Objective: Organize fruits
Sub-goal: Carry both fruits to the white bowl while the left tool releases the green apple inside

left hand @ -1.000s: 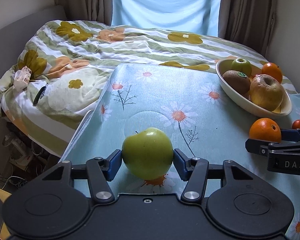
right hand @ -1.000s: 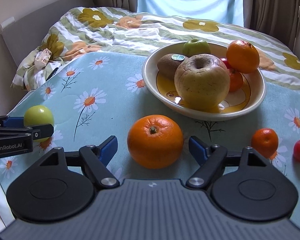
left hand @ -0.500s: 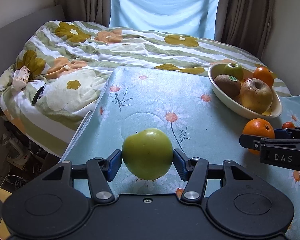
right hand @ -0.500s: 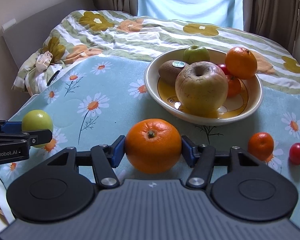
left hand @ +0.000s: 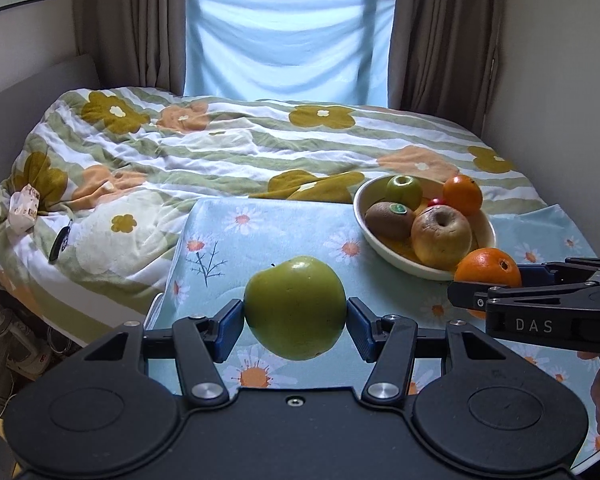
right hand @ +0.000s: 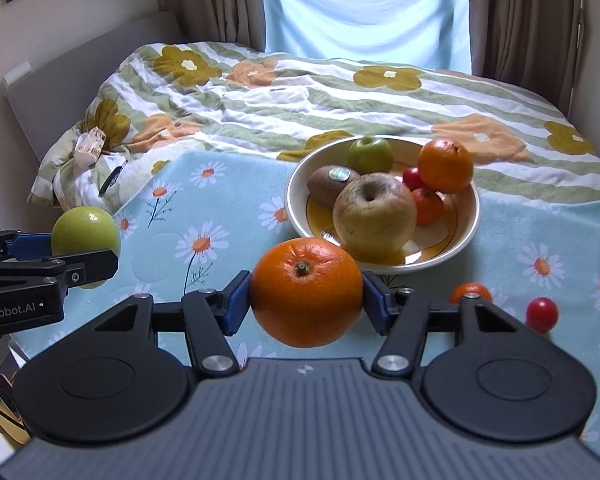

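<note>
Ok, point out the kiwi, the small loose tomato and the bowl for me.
kiwi (right hand: pixel 325 187), right wrist view, brown skin below its sticker.
small tomato (right hand: pixel 542 313), right wrist view, middle of its red skin.
bowl (right hand: pixel 470 227), right wrist view, bare right rim.

Right gripper (right hand: pixel 306 294) clamps orange (right hand: pixel 306 292); bowl (right hand: pixel 466 236) behind, on tablecloth (right hand: pixel 532 224).

Two round green apples show: one large (left hand: pixel 295 307) clear of the daisy-print cloth, one small (right hand: pixel 370 155) in the single cream ceramic bowl (right hand: pixel 466 236). There are two big oranges (right hand: pixel 306 292) (right hand: pixel 445 165), two small tangerines (right hand: pixel 427 207) (right hand: pixel 469 291) and two red cherry tomatoes (right hand: pixel 542 313) (right hand: pixel 412 178). One brown kiwi (right hand: pixel 332 184) and one wrinkled yellowish apple (right hand: pixel 374 214) complete the count.
</note>
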A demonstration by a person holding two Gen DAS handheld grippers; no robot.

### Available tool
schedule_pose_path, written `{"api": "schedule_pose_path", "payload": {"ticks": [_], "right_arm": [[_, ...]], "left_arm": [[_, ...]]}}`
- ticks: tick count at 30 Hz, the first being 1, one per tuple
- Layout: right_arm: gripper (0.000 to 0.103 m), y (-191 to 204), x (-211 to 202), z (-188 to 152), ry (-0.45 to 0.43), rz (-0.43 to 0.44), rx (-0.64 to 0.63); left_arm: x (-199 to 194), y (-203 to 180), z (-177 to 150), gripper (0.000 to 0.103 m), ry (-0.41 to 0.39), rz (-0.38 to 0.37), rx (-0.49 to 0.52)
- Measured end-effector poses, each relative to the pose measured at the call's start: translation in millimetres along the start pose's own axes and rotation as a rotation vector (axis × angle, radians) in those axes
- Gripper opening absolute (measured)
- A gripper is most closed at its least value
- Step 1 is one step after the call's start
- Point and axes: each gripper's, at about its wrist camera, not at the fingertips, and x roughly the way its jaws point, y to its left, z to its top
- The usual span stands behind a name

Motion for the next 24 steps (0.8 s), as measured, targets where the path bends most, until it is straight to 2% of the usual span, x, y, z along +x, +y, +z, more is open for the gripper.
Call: {"api": "schedule_pose_path", "payload": {"ticks": [12,16,24], "right_arm": [[0.073,-24,-39,22,-0.02,-0.063,0.058],[0.073,-35,-40,30,-0.031,-0.088,0.055],[0.073,-72,-23,45,-0.029,-0.097,0.064]], "left_arm": [[-12,-21,49,0.06,-0.067,-0.131,0.066],[0,-37,63,0.06,-0.075,-0.157,0.115],[43,-73,88,0.06,-0.054,-0.182,0.137]]}}
